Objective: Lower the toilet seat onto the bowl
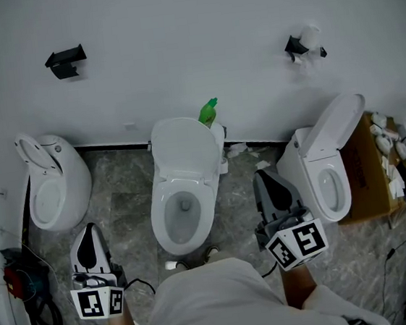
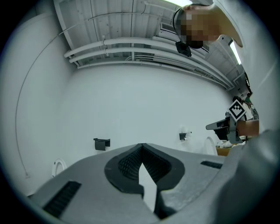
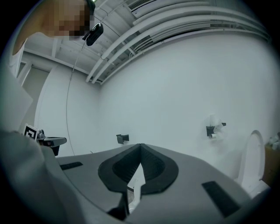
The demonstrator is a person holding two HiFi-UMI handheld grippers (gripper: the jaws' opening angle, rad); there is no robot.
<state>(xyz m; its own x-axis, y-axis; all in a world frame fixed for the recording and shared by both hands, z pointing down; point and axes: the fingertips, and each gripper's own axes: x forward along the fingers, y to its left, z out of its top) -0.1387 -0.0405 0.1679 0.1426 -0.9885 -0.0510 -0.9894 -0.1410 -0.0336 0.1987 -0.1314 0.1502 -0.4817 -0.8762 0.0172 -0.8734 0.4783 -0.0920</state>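
Note:
The middle toilet's bowl (image 1: 182,215) stands open in the head view, below its white seat and lid (image 1: 183,147), which are raised and lean back toward the wall. My left gripper (image 1: 90,226) hovers left of the bowl, tips pointing at the wall. My right gripper (image 1: 262,174) hovers right of the bowl. Neither touches the toilet. In the left gripper view the left gripper (image 2: 140,145) has its jaws closed tip to tip with nothing between them. In the right gripper view the right gripper (image 3: 140,145) is shut and empty as well.
A second toilet (image 1: 53,186) stands at the left and a third (image 1: 328,173) with its lid up at the right, beside a cardboard box (image 1: 368,176). A green spray bottle (image 1: 208,111) sits behind the middle toilet. Wall holders (image 1: 66,62) (image 1: 304,43) hang above. Cables (image 1: 21,288) lie at far left.

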